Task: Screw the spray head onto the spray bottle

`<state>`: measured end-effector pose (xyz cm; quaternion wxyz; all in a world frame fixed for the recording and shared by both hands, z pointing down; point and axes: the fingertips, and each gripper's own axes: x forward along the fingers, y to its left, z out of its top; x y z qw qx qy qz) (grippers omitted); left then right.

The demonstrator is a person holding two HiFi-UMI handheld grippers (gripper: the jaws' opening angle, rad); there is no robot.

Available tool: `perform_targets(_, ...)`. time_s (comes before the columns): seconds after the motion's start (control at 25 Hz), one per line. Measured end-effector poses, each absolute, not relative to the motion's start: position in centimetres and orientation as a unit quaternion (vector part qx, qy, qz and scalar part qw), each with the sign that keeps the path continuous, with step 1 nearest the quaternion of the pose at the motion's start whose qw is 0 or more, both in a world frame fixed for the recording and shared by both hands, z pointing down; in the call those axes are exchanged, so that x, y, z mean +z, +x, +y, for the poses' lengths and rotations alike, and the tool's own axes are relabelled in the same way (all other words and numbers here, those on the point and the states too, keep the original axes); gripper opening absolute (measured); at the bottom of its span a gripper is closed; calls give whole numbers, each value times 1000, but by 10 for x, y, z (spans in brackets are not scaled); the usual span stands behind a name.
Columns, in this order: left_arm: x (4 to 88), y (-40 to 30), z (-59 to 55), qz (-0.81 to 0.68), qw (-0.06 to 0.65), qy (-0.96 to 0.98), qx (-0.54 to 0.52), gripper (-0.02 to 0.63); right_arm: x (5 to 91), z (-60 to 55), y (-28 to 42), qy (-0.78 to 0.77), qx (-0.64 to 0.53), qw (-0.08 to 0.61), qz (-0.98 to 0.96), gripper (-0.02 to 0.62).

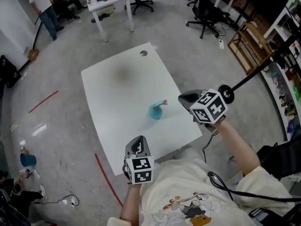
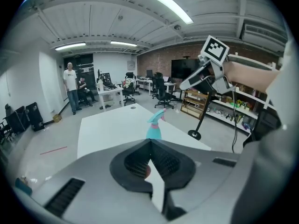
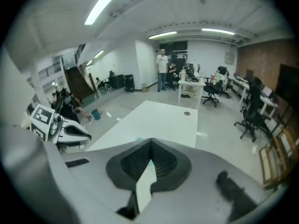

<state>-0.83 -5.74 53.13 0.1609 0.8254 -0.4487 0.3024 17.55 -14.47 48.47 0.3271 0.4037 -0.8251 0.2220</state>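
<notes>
A teal spray bottle stands upright on the white table, right of the middle, with a pink collar and a teal spray head on top. In the left gripper view the bottle rises just beyond the jaws. My left gripper hovers over the table's near edge, shut and empty. My right gripper is raised to the right of the bottle, shut with nothing in it. In the right gripper view its own jaws hide the bottle almost entirely.
A round grommet sits at the table's far edge. Office chairs and another white desk stand beyond. Shelving and a black stand pole are at the right. Red tape marks the floor at the near left.
</notes>
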Motion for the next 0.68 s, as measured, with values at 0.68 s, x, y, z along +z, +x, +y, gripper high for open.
perform_targets(0.68, 551, 71, -22, -481, 278, 783, 281, 6, 550, -35, 194, 375, 333, 213, -839, 6)
